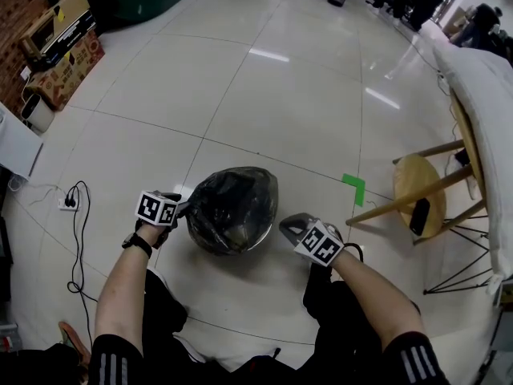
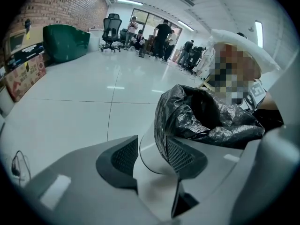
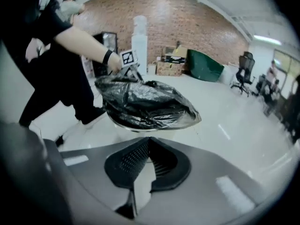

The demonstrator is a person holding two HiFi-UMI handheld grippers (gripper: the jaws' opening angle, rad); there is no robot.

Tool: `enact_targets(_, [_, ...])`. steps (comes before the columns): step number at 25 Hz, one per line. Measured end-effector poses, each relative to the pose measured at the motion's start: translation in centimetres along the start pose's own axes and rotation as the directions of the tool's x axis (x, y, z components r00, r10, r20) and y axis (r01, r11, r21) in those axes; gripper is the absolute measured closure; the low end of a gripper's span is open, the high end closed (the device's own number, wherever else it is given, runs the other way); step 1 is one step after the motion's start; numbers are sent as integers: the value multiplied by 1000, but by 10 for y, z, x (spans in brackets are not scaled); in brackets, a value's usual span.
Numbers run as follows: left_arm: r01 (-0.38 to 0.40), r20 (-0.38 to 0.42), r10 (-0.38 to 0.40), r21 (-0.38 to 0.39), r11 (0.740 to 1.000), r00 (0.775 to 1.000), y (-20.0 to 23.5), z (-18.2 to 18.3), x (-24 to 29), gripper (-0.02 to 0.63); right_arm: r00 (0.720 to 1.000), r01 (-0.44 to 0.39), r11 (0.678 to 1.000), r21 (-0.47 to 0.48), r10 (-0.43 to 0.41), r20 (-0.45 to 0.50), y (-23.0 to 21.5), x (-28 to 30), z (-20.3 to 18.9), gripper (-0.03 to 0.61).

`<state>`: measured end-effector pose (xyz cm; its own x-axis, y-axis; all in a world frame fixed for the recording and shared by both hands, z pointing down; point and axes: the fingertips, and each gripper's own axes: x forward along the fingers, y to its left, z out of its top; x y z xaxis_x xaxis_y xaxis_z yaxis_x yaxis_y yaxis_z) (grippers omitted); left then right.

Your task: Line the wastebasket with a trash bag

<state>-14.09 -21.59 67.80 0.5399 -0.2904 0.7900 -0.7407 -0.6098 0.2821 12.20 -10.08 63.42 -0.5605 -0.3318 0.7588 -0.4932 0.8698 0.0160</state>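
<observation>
On the floor (image 1: 304, 111) between the grippers stands the wastebasket (image 2: 146, 162), trash bag (image 1: 232, 207) draped over its mouth. The left gripper (image 1: 183, 209) pinches wall and bag at one rim — the right gripper (image 3: 149, 148), jaws pressed together and empty, points at the opposite rim, just short of it.

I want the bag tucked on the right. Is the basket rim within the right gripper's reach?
Probably yes: the right gripper hangs close beside the basket, only floor between. Its jaws are shut and empty, so must open first.
</observation>
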Motion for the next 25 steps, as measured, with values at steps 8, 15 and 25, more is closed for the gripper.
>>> enact_targets(8, [5,-4,-5,0,1000,1000,0,-1,0,436,962,-216,726,653,45,268,-42,12,18,387])
enact_targets(15, [7,-1,-7,3,1000,1000,1,2,0,436,945,-258,658,708,18,328,-41,18,20,505])
enact_targets(25, [15,-39,-14,13,1000,999,3,-11,10,437,963,-249,657,712,91,253,-13,33,-34,574])
